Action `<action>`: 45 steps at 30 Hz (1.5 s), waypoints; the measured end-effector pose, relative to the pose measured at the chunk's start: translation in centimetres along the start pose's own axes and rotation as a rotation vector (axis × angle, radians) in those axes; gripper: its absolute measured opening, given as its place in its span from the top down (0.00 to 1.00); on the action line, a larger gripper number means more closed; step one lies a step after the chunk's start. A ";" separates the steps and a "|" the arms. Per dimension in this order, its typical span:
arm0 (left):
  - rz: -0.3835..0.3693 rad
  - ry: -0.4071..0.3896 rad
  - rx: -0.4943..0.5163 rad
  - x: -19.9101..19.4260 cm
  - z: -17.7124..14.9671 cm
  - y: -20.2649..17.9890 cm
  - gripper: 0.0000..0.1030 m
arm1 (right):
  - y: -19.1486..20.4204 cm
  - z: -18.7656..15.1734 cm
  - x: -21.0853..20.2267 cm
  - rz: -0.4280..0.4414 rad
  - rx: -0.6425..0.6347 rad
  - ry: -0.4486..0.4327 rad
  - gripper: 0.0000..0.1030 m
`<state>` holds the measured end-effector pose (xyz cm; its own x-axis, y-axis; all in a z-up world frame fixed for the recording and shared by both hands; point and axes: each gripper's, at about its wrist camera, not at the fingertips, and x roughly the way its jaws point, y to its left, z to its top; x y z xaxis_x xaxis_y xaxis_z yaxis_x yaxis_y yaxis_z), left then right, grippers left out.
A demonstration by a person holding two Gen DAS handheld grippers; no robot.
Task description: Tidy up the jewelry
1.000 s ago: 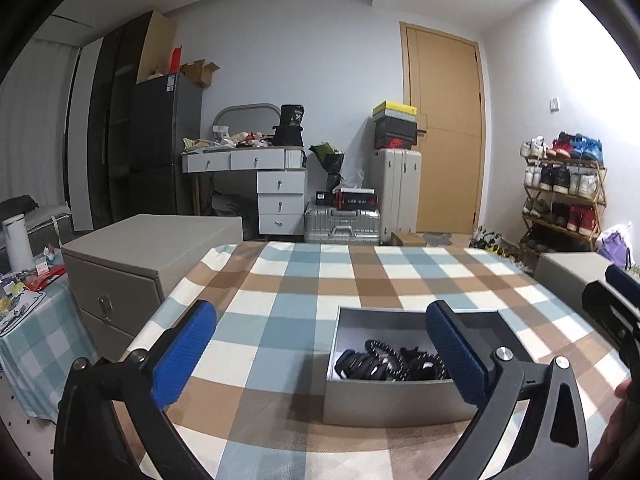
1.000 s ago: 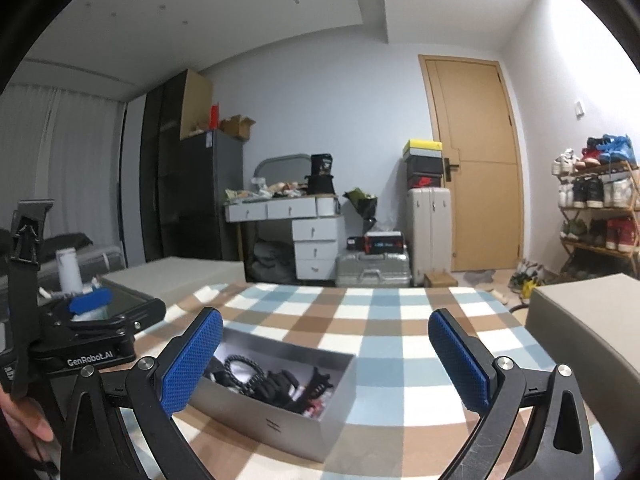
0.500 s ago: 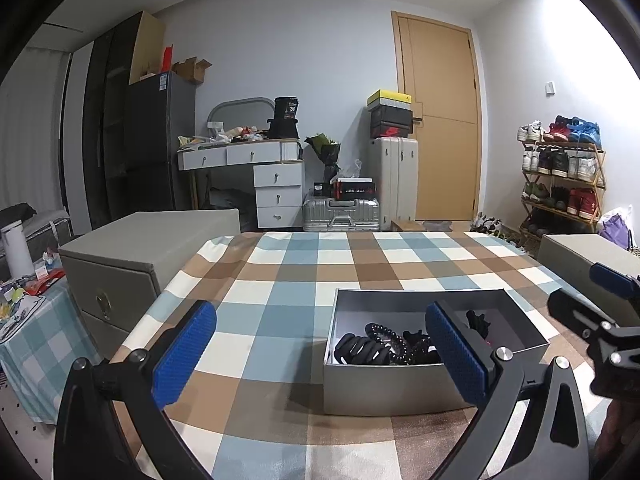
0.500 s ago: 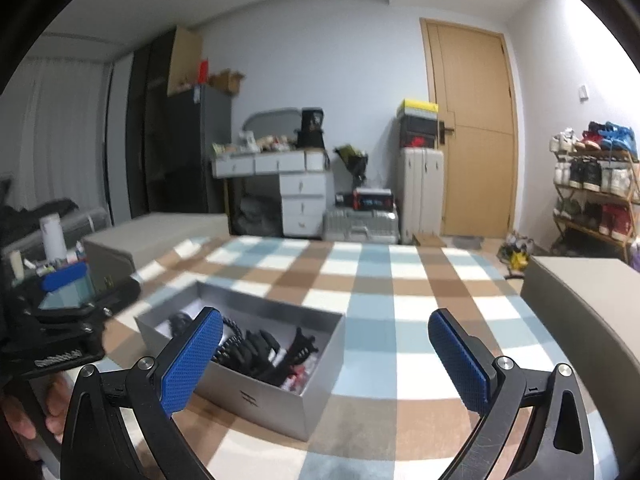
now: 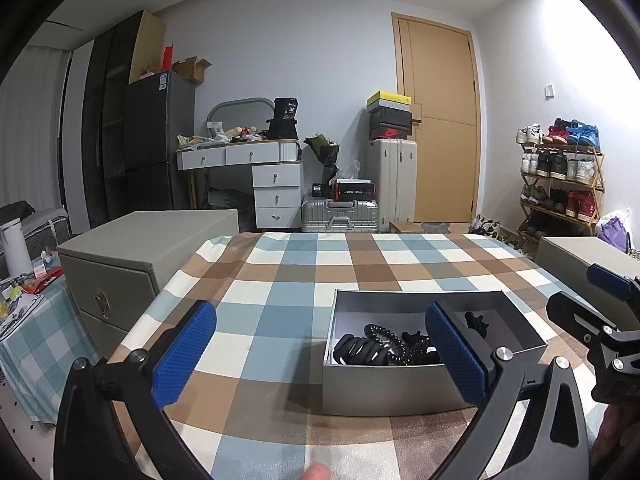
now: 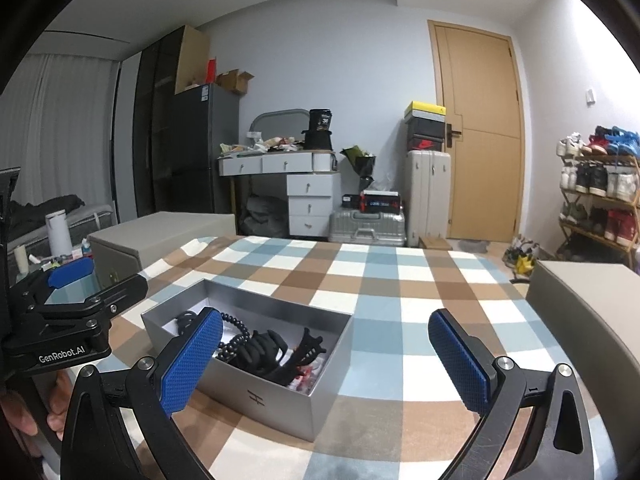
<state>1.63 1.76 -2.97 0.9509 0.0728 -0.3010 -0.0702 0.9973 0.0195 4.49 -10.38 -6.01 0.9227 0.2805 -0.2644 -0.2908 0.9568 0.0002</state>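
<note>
An open silver box [image 5: 400, 386] sits on the checked tablecloth [image 5: 280, 292]. It holds a tangle of black jewelry [image 5: 384, 346]: beaded strands, coiled bands and claw-like pieces. The box [image 6: 264, 396] and its black jewelry [image 6: 272, 350] also show in the right wrist view. My left gripper [image 5: 320, 356] is open and empty, just left of and above the box's front. My right gripper [image 6: 326, 356] is open and empty, over the box's right end. Each gripper shows at the edge of the other's view.
A grey storage cabinet [image 5: 132, 256] stands off the table's left side and another grey unit [image 6: 588, 320] at the right. Behind are a white desk [image 5: 256, 176], suitcases [image 5: 392, 184], a door and a shoe rack [image 5: 560, 180].
Both grippers have tilted down and come closer to the box, which now sits lower and larger in both views. Both jaws stay open.
</note>
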 end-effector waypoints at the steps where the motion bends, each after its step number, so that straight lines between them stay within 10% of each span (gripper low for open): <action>1: 0.000 0.000 0.001 0.0 0.0 0.0 0.01 | 0.0 0.0 0.0 0.000 0.000 0.000 0.00; 45: -0.019 0.009 0.008 0.1 0.0 -0.6 0.01 | 0.0 0.0 0.0 0.000 0.001 0.000 0.00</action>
<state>1.80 1.19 -2.98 0.9491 0.0536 -0.3102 -0.0496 0.9986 0.0209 4.49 -10.39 -6.01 0.9228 0.2803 -0.2643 -0.2905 0.9569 0.0007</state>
